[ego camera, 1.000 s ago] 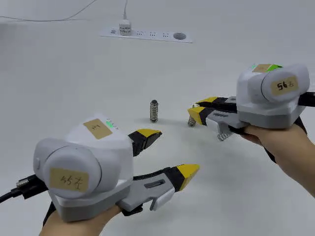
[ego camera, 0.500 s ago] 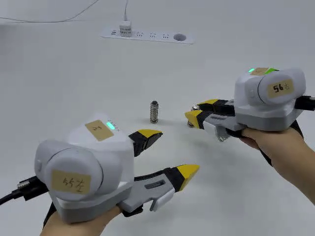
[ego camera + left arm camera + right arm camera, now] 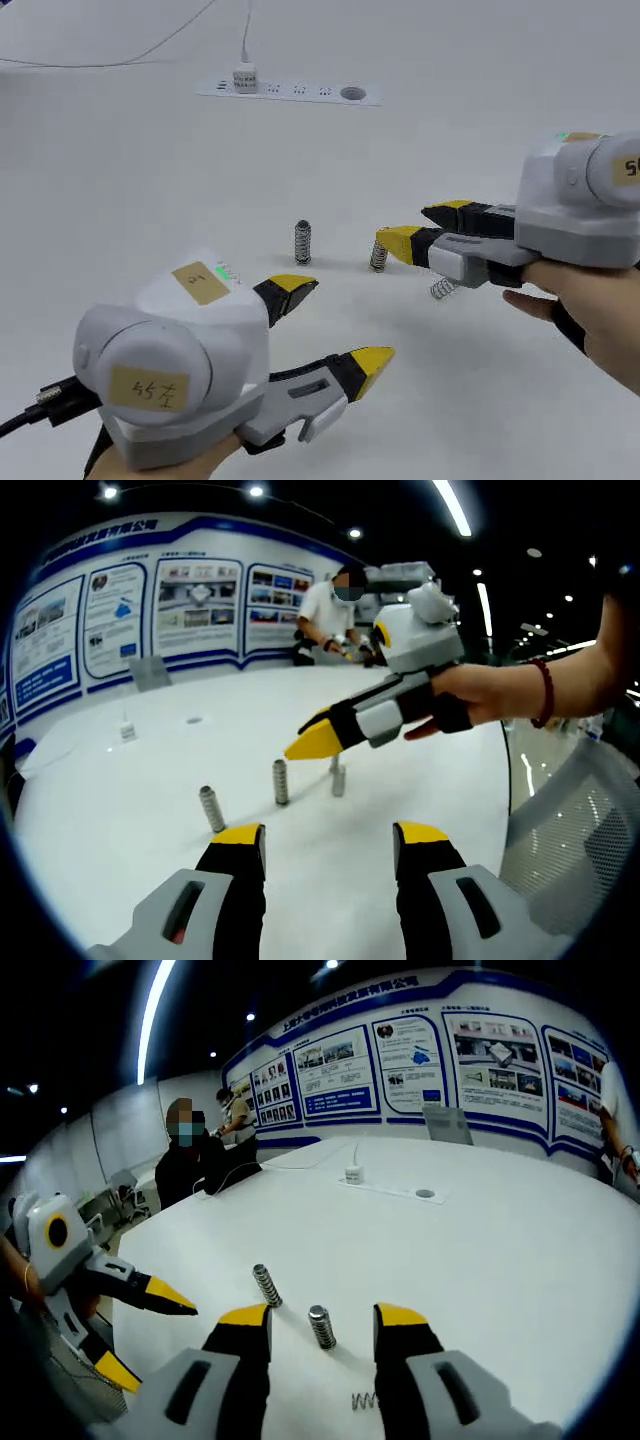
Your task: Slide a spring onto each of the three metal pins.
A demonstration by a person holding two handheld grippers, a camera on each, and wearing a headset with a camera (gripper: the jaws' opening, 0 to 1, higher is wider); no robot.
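Two metal pins stand on the white table, each with a spring on it: the left pin (image 3: 302,242) (image 3: 265,1285) (image 3: 210,808) and the right pin (image 3: 379,257) (image 3: 321,1328) (image 3: 281,781). A loose spring (image 3: 441,289) (image 3: 365,1398) lies to the right of them, under my right gripper. My right gripper (image 3: 408,227) (image 3: 322,1312) is open, its lower tip just above the right pin. My left gripper (image 3: 335,322) (image 3: 330,835) is open and holds nothing, near the front, short of the pins.
A white power strip (image 3: 290,90) with a plugged cable lies at the far side of the table. People sit at the table's far edge in both gripper views. Bare white table surrounds the pins.
The head view has shifted. My right gripper has drawn back slightly to the right with its jaws a little wider. Pins, loose spring and left gripper keep their places.
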